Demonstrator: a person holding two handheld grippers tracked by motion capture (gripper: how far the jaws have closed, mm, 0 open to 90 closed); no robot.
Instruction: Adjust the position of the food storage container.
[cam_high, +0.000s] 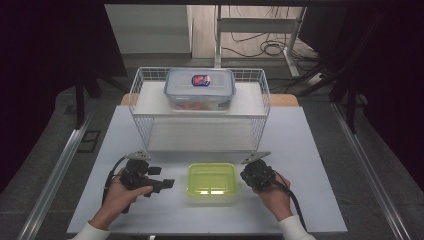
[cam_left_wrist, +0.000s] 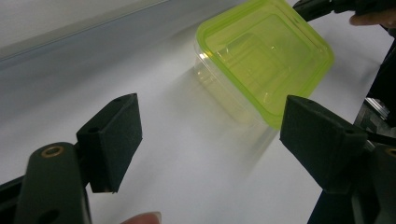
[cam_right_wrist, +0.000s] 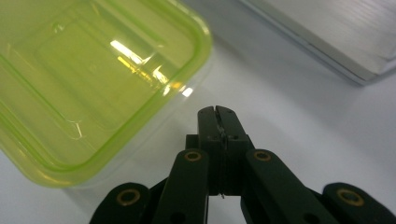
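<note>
Nearest the camera, two hands come in low, each with a gripper, and a small box with a green lid sits on the white table between them. Taking that box as the landmark: the left gripper lies just to its left, jaws spread wide with nothing between them, pointing at the box's near side. The right gripper is just to its right, jaws pressed together on nothing, tip close beside the lid's corner but not touching as far as the right gripper view shows.

Beyond the box stands a wire shelf, and on its upper level rests a larger clear container with a blue-rimmed lid.

The box looks like thin clear plastic with a flexible snap lid, apparently empty, so probably very light and inclined to slide on the smooth table. Its walls would likely bow under a hard squeeze. The glossy lid looks slippery; the firmer place to take hold is probably the raised green rim, or across two opposite walls just under it, with moderate pressure.
</note>
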